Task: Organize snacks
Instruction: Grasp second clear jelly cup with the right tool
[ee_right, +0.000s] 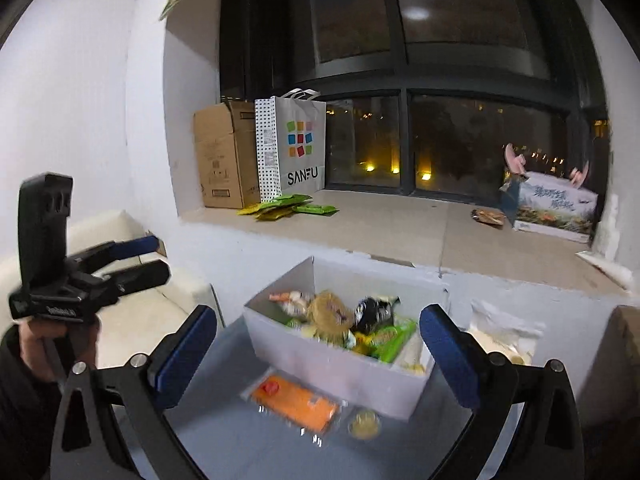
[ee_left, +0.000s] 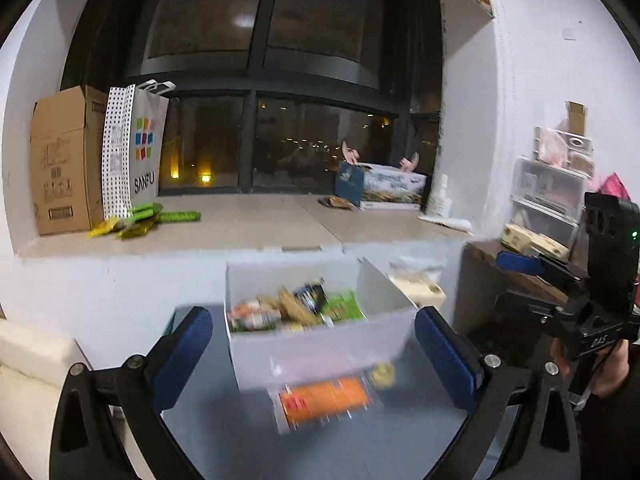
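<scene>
Your left gripper (ee_left: 314, 354) and right gripper (ee_right: 318, 354) both stand with fingers wide open, holding nothing. The flat orange snack packet in clear wrap (ee_right: 294, 402) lies at 12 o'clock below both, long axis crosswise, just before the white open box of snacks (ee_right: 340, 364) on the grey worktop (ee_right: 240, 448) under the window ledge (ee_right: 400, 224).

White box (ee_right: 340, 364), orange packet (ee_right: 294, 400), green packets (ee_right: 316, 209), brown carton (ee_right: 222, 156), and black-dotted white bag (ee_right: 294, 144) bearing coloured squares.
</scene>
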The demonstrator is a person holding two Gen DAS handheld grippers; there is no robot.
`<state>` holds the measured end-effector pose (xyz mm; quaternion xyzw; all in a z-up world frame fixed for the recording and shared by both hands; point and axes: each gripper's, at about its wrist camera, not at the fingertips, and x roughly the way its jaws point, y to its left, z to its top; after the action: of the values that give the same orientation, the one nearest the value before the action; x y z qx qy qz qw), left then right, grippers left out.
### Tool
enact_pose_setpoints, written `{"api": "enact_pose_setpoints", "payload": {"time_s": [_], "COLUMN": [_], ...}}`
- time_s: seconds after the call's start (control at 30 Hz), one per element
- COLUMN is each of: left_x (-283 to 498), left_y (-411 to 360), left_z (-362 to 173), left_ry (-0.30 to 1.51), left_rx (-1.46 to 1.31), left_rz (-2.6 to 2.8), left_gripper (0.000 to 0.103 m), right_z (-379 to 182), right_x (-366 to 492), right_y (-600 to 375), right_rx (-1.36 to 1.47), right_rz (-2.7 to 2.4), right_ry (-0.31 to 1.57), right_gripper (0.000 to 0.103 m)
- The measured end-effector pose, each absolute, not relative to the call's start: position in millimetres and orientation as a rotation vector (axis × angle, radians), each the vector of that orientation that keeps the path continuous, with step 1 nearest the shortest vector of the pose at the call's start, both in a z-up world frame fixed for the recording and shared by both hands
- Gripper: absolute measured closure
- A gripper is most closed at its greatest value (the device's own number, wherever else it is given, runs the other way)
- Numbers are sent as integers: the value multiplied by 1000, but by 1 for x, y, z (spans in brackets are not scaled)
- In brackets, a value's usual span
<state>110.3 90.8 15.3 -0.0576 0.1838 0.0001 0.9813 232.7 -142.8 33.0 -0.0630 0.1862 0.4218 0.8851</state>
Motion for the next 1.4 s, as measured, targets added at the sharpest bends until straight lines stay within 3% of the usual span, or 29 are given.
{"api": "enact_pose_setpoints", "payload": {"time_s": [0.33, 0.7, 1.4], "left_x": [34, 17, 14], "left_y": [69, 52, 59], "left_z": [-45, -50, -62], "left_ry": [447, 471, 488], "left_rx": [-251, -210, -227], "left_rz": [45, 45, 42], "left_gripper": [0, 0, 0], "right_z": [-20, -50, -100], "right_x": [145, 130, 219], "right_y": [-191, -227, -161], "right_rx": [-116, -9, -108], "right_rz": [814, 772, 706], "right_ry": [395, 492, 663], "right_gripper": [0, 0, 0]}}
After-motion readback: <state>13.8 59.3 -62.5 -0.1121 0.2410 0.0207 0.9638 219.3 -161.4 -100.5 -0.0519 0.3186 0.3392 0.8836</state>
